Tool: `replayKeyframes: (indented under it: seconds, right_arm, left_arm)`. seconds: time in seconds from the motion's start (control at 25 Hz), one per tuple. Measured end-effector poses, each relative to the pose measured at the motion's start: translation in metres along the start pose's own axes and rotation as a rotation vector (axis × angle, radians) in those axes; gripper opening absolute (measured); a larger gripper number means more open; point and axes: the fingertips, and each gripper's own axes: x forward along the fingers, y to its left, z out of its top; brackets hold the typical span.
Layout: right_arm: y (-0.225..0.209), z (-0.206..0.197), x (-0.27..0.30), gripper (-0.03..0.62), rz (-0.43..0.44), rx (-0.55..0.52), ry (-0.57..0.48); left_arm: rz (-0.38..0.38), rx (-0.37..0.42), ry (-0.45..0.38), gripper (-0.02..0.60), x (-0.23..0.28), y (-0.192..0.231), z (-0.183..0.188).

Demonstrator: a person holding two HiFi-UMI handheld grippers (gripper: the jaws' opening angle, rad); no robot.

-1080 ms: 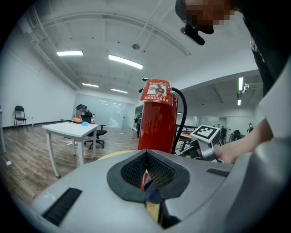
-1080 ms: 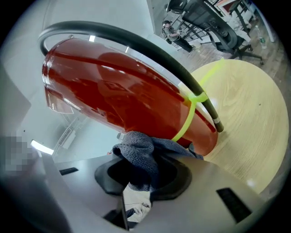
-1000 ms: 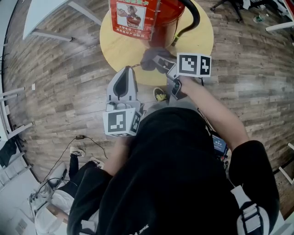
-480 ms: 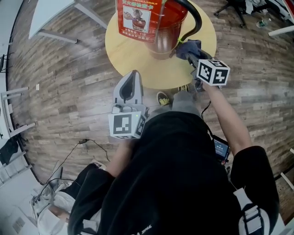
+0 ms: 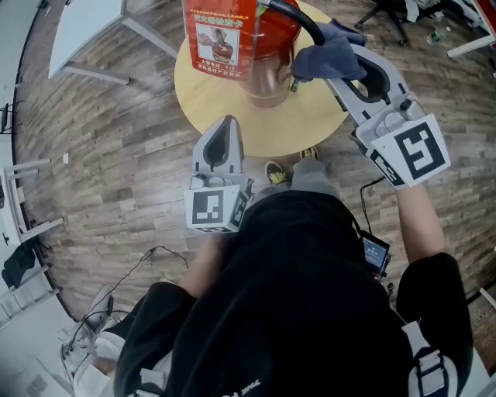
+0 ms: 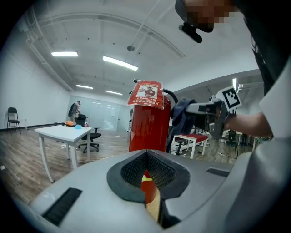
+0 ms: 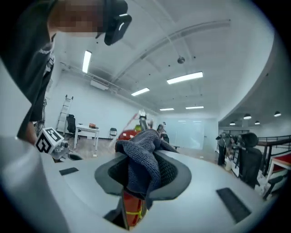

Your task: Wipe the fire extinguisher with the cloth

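Observation:
A red fire extinguisher (image 5: 263,39) with a picture label stands on a round yellow table (image 5: 225,108). My right gripper (image 5: 341,68) is shut on a dark blue-grey cloth (image 5: 324,56), which hangs right beside the extinguisher's black hose, at its right side. In the right gripper view the cloth (image 7: 141,159) bunches between the jaws, with the red body (image 7: 132,207) showing below. My left gripper (image 5: 223,130) is shut with nothing in it, hovering over the table's near edge. From the left gripper view, the extinguisher (image 6: 148,123) stands straight ahead, the cloth (image 6: 182,118) to its right.
A white table (image 5: 85,23) stands at the far left and an office chair (image 5: 387,12) at the far right. Cables (image 5: 147,256) lie on the wood floor beside the person. A red-topped bench (image 6: 193,139) is behind the extinguisher.
The right gripper has carried the cloth from the table's near edge up and to the right, beside the extinguisher's hose. The left gripper has barely moved.

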Motion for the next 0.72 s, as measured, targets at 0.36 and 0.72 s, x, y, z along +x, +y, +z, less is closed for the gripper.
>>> replayKeyframes:
  seconds: [0.36, 0.72]
  right_arm:
    - [0.002, 0.074, 0.042, 0.117, 0.07, -0.107, -0.018]
    - [-0.001, 0.063, 0.031, 0.115, 0.067, -0.023, -0.023]
  left_arm:
    - [0.008, 0.062, -0.034, 0.017, 0.012, -0.013, 0.041]
    - [-0.046, 0.098, -0.03, 0.015, 0.021, -0.03, 0.047]
